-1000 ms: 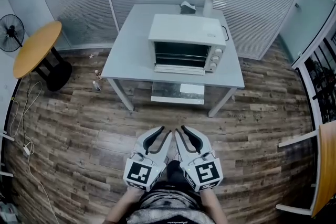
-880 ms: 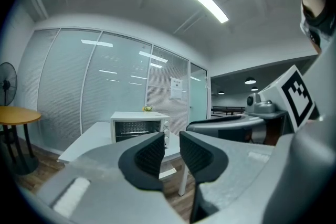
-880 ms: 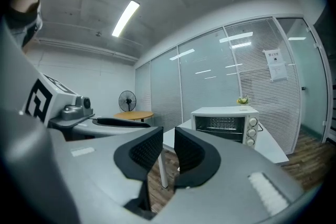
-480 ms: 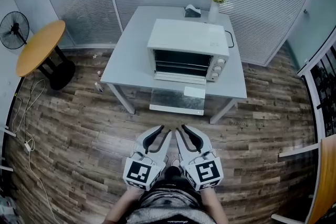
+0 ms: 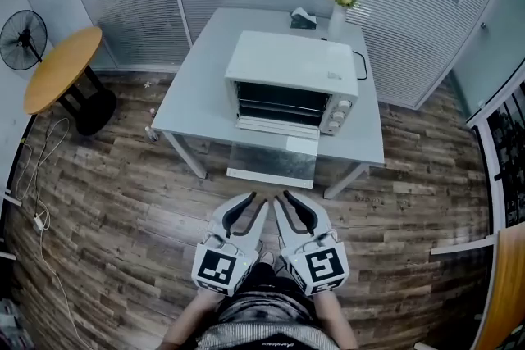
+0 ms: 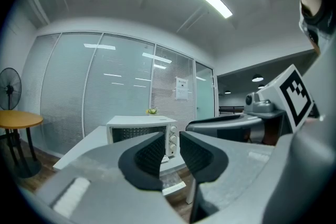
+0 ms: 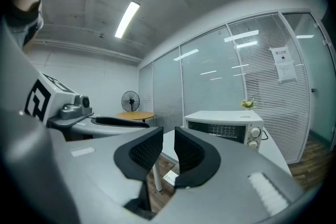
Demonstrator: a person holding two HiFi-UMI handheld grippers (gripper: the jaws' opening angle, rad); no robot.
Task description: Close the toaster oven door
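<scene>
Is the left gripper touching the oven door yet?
Apart. The head view shows bare floor between the left gripper and the open oven door; the left gripper view shows its jaws empty.

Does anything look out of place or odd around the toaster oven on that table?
Yes: the toaster oven has its door folded down flat, jutting past the front edge of the table. Nothing looks spilled or damaged. A few small bits lie on the floor by the table's left leg.
</scene>
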